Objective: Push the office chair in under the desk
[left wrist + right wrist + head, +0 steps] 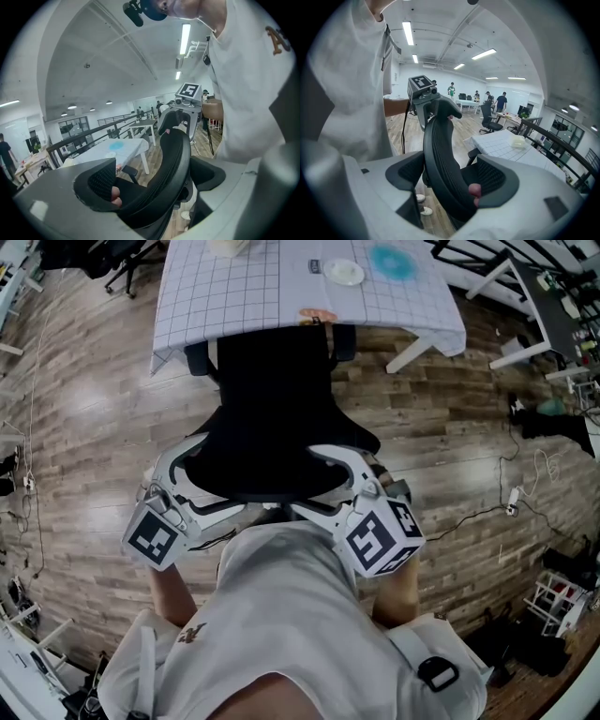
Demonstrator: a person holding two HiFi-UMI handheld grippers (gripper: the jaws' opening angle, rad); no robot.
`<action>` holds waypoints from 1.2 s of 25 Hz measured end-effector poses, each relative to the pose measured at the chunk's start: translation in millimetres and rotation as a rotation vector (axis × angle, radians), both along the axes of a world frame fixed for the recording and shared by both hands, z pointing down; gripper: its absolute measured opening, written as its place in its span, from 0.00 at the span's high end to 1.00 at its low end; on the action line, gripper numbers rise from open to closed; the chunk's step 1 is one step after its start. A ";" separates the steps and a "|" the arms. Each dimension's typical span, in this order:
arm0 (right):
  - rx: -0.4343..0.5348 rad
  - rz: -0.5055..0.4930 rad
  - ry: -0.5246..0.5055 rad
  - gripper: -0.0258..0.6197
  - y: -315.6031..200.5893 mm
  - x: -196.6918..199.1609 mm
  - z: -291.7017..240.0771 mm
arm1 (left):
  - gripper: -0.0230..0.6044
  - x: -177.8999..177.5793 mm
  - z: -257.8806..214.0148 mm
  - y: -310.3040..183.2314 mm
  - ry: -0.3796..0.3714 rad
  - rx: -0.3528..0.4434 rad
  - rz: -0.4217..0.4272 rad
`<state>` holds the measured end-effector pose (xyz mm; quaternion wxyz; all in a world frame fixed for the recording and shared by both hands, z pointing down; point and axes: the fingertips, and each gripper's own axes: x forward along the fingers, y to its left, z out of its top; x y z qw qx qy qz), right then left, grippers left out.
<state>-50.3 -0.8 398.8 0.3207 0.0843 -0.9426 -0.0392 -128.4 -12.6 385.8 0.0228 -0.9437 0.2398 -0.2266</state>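
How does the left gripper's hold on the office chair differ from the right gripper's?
The left gripper grips the backrest of the office chair at its left edge; the right gripper grips its right edge. In the head view the left gripper's cube shows one marker, the right gripper's two. Shared: both are closed on the backrest at like height.

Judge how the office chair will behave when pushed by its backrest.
Backrest probably stiff: left tongs and right tongs clamp it without visible bending. The office chair likely glides readily over the smooth wood floor.
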 end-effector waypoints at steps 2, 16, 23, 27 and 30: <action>0.000 -0.003 0.000 0.41 -3.6 1.4 0.1 | 0.20 1.7 0.2 -3.4 0.000 -0.003 -0.001; 0.013 -0.002 0.002 0.41 -39.8 -7.2 0.0 | 0.20 -8.1 2.5 -40.2 -0.014 -0.020 -0.005; 0.017 0.028 0.007 0.41 -61.5 -16.3 1.8 | 0.20 -17.2 3.3 -64.4 -0.016 -0.012 0.008; 0.019 0.027 0.008 0.41 -71.9 -17.0 2.3 | 0.20 -18.7 4.6 -74.5 -0.032 -0.023 0.011; 0.016 0.027 0.009 0.41 -78.4 -15.5 2.2 | 0.20 -16.9 4.9 -81.1 -0.034 -0.025 0.014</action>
